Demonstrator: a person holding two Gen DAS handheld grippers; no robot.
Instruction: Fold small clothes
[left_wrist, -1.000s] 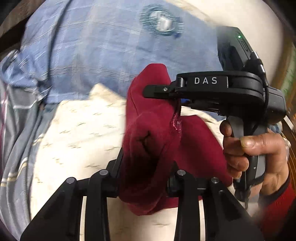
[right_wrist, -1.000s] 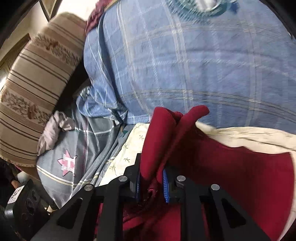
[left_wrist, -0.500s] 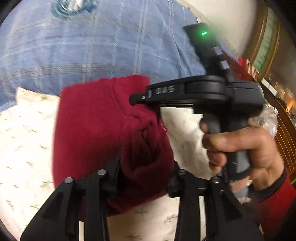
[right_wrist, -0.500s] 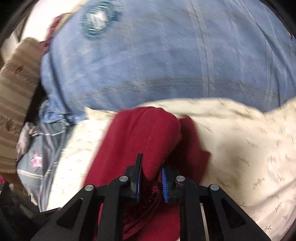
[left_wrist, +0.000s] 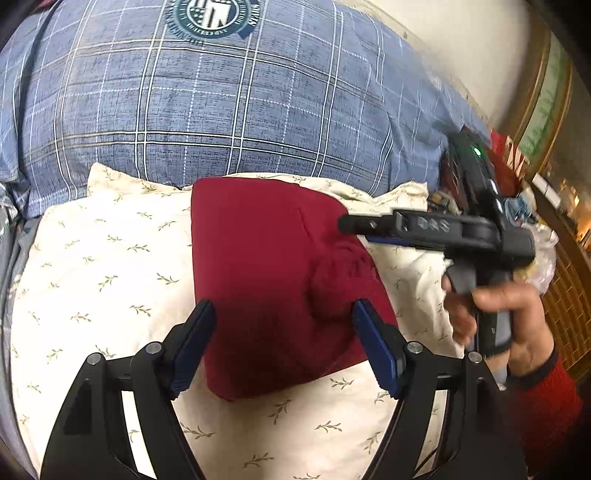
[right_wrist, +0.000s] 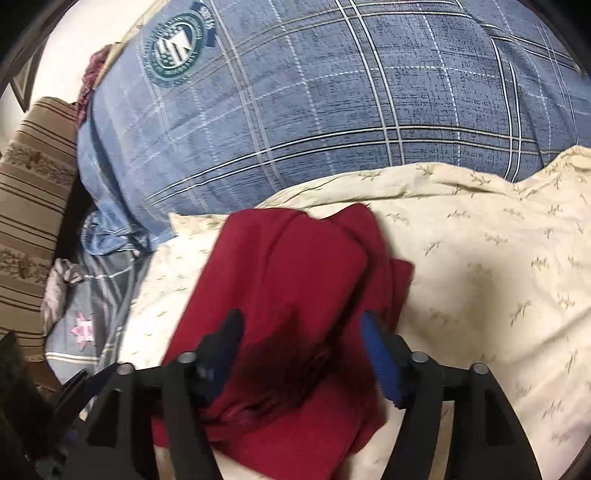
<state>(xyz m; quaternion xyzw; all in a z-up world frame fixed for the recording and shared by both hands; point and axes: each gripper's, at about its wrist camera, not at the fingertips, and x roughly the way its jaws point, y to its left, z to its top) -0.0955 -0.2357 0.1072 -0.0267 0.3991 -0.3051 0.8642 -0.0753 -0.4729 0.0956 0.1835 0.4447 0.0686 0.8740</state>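
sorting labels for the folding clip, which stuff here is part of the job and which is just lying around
Part of the job:
- red garment, lying folded on the cream leaf-print cloth
- left gripper and right gripper, fingers just opened, apart over the garment, not pinching it

Just lying about:
- blue plaid pillow
- striped brown cushion
- grey cloth with a pink star

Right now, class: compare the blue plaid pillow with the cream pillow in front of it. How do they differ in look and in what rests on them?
1. The blue plaid pillow has a check of white and dark lines; the cream pillow has small leaf sprigs.
2. The blue plaid pillow bears a round green crest; the cream pillow has none.
3. The folded red garment lies on the cream pillow; nothing lies on the blue one.

Both are soft, plump bedding.
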